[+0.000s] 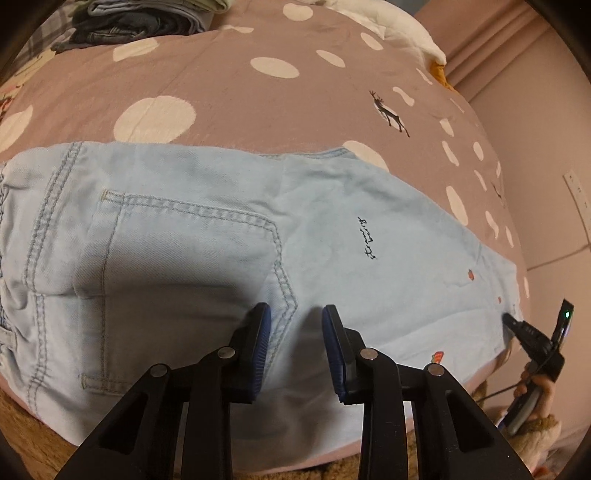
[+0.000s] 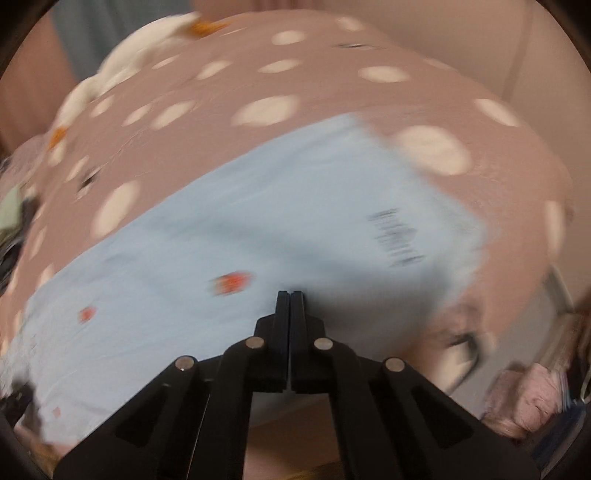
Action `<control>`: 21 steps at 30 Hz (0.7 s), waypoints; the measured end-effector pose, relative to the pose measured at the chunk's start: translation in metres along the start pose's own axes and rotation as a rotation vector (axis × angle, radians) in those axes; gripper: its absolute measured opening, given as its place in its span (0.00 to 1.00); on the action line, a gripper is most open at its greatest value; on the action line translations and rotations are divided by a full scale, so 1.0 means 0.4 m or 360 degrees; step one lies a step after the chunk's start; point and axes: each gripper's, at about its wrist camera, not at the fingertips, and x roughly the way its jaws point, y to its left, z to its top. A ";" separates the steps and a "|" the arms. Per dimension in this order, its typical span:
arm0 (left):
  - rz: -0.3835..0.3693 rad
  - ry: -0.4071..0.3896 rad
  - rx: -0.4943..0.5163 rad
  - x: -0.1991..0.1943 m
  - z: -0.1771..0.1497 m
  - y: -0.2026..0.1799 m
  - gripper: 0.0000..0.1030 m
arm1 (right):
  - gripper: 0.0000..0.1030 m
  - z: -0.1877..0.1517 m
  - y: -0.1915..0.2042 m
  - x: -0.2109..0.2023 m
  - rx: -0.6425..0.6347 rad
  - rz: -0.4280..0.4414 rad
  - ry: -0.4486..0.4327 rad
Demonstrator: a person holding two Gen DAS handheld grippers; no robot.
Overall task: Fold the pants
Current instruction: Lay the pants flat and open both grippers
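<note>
Light blue pants lie flat across a pink spotted bedspread, back pocket up, with small black lettering and orange marks on the leg. My left gripper hangs open over the pocket's corner, its blue pads apart and nothing between them. At the right edge of the left wrist view, the right gripper points at the leg end near the hem. In the blurred right wrist view the right gripper is shut, tips over the near edge of the pants. I cannot tell if cloth is pinched.
A pile of folded clothes sits at the far left of the bed. White bedding lies at the far right, by a pink wall. A hand holds the right gripper. Pink cloth lies low at the right.
</note>
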 end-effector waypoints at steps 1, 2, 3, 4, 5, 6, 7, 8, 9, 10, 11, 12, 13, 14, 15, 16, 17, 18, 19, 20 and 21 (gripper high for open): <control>0.0009 0.0000 -0.0001 0.002 0.000 -0.003 0.31 | 0.00 0.009 -0.034 0.005 0.0031 -0.0079 -0.0025; 0.0020 -0.0002 0.0000 0.004 -0.001 -0.014 0.31 | 0.00 0.016 -0.055 0.009 0.0063 -0.0094 -0.0034; 0.0022 0.0000 0.0001 0.004 0.001 -0.018 0.31 | 0.00 0.025 -0.087 0.015 0.0121 -0.0068 -0.0043; 0.0028 0.0005 0.0001 0.008 0.002 -0.031 0.31 | 0.00 0.032 -0.114 0.019 0.0182 -0.0049 -0.0050; 0.0043 0.0012 0.0009 0.008 0.006 -0.043 0.31 | 0.00 0.039 -0.132 0.021 0.0227 -0.0024 -0.0048; 0.0057 0.0021 0.0026 0.005 0.008 -0.056 0.31 | 0.00 0.045 -0.140 0.017 0.0262 0.0004 -0.0040; 0.0070 0.0026 0.0047 0.001 0.011 -0.071 0.31 | 0.00 0.048 -0.135 0.014 0.0263 0.0005 -0.0043; 0.0045 0.0024 0.0070 -0.005 0.012 -0.087 0.31 | 0.04 0.045 -0.136 0.003 0.0255 0.0001 -0.0055; -0.0021 0.0026 0.0093 -0.009 0.012 -0.108 0.32 | 0.09 0.041 -0.136 -0.011 0.0246 -0.0004 -0.0071; -0.0070 0.0033 0.0110 -0.011 0.011 -0.123 0.37 | 0.20 0.036 -0.139 -0.025 0.0246 0.0000 -0.0091; -0.0128 0.0039 0.0142 -0.012 0.009 -0.143 0.48 | 0.27 0.030 -0.148 -0.040 0.0261 0.0016 -0.0111; -0.0176 0.0036 0.0185 -0.011 0.008 -0.165 0.56 | 0.47 0.028 -0.159 -0.054 0.0296 0.0034 -0.0141; -0.0214 0.0026 0.0233 -0.007 0.005 -0.186 0.68 | 0.68 0.026 -0.167 -0.062 0.0336 0.0036 -0.0168; -0.0228 0.0020 0.0271 0.000 0.001 -0.202 0.70 | 0.71 0.020 -0.187 -0.075 0.0386 0.0011 -0.0204; -0.0227 0.0033 0.0297 0.012 -0.003 -0.216 0.70 | 0.71 0.018 -0.196 -0.078 0.0401 -0.0014 -0.0219; -0.0231 0.0058 0.0305 0.025 -0.005 -0.223 0.70 | 0.71 0.016 -0.206 -0.074 0.0411 -0.0038 -0.0215; -0.0244 0.0096 0.0304 0.043 -0.008 -0.229 0.70 | 0.70 0.014 -0.222 -0.062 0.0438 -0.0042 -0.0186; -0.0262 0.0138 0.0292 0.062 -0.012 -0.230 0.70 | 0.68 0.012 -0.233 -0.051 0.0465 -0.0006 -0.0171; -0.0277 0.0169 0.0280 0.074 -0.015 -0.227 0.70 | 0.63 0.004 -0.238 -0.051 0.0480 0.0042 -0.0163; -0.0277 0.0199 0.0264 0.091 -0.020 -0.221 0.70 | 0.61 0.001 -0.242 -0.040 0.0497 0.0110 -0.0151; -0.0270 0.0199 0.0255 0.101 -0.023 -0.214 0.70 | 0.56 -0.002 -0.246 -0.025 0.0526 0.0170 -0.0138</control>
